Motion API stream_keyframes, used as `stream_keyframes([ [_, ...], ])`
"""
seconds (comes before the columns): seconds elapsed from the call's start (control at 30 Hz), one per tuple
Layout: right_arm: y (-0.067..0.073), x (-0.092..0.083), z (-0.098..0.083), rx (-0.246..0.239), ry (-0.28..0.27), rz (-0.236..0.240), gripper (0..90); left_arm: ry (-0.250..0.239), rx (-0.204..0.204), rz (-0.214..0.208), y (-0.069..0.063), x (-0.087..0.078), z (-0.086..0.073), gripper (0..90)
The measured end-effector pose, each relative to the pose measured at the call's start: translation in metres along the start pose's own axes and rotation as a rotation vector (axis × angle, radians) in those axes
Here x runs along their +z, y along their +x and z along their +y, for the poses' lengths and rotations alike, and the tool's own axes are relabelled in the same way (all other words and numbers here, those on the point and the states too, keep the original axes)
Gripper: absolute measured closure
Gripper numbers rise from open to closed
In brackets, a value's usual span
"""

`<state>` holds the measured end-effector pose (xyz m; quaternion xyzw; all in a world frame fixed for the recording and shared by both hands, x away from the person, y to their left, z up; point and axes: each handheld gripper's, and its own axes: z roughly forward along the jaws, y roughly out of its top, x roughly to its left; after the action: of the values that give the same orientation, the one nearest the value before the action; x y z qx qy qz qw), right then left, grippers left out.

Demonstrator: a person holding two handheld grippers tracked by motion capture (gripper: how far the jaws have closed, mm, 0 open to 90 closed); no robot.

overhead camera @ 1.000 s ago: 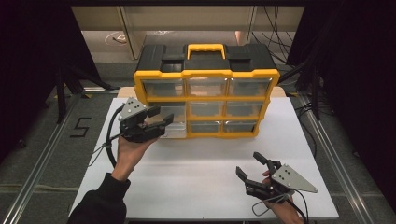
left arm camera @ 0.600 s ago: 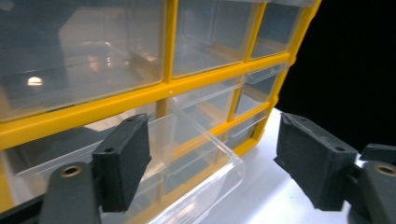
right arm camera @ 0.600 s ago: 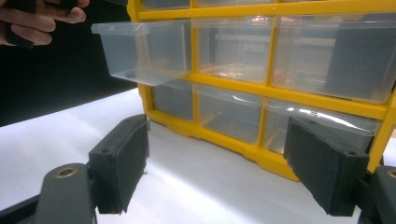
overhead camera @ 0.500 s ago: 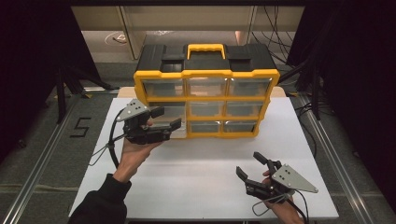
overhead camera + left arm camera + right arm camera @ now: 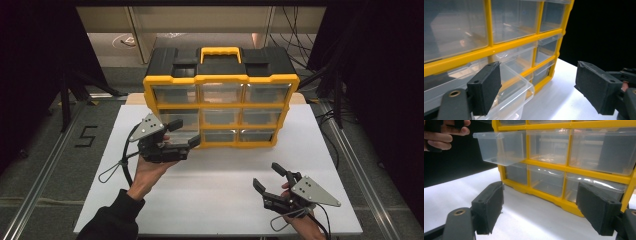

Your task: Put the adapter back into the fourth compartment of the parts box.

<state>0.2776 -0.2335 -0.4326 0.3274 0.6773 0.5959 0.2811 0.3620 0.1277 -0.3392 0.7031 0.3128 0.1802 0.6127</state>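
A yellow and black organiser (image 5: 220, 80) with clear plastic drawers stands at the back of the white table (image 5: 225, 165). Its middle-left drawer (image 5: 189, 121) is pulled partly out; it also appears in the left gripper view (image 5: 516, 85) and the right gripper view (image 5: 501, 147). My left gripper (image 5: 184, 133) is open right in front of that drawer, its jaws wide apart (image 5: 539, 72), one jaw beside the drawer's front corner. At the table's front right my right gripper (image 5: 267, 176) is open, pointing at the organiser with nothing between its jaws (image 5: 540, 192).
Cables trail from both grippers across the table. The other drawers of the organiser (image 5: 579, 150) are pushed in. Bare white table lies between the organiser and the right gripper. Dark floor and metal rails (image 5: 45, 165) flank the table.
My left gripper has shifted a little to the right and toward the near side, staying at the middle-left drawer. The right gripper has not moved.
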Motion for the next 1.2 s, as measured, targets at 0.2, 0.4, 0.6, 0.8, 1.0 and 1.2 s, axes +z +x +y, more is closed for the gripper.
stream_keyframes([
  [0.2, 0.0, 0.0, 0.0, 0.003, 0.003, 0.0, 23.2, -0.025, 0.009, -0.042, -0.007, 0.0, -0.005, 19.4],
  [0.4, 0.0, 0.0, 0.0, 0.004, 0.003, 0.0, 23.3, -0.037, 0.023, -0.072, -0.012, 0.0, -0.012, 18.8],
  [0.6, 0.001, 0.0, 0.0, 0.001, 0.001, 0.004, 23.2, -0.045, 0.052, -0.079, -0.021, 0.001, -0.019, 19.5],
  [0.8, 0.0, 0.0, 0.0, 0.0, 0.0, 0.003, 23.2, -0.064, 0.07, -0.106, -0.03, 0.002, -0.023, 19.8],
  [1.0, 0.0, 0.0, 0.0, 0.001, 0.0, 0.005, 23.2, -0.081, 0.072, -0.106, -0.032, 0.0, -0.027, 19.8],
  [1.2, 0.0, 0.0, 0.0, 0.003, 0.002, 0.003, 23.2, -0.08, 0.075, -0.112, -0.034, -0.001, -0.036, 19.9],
])
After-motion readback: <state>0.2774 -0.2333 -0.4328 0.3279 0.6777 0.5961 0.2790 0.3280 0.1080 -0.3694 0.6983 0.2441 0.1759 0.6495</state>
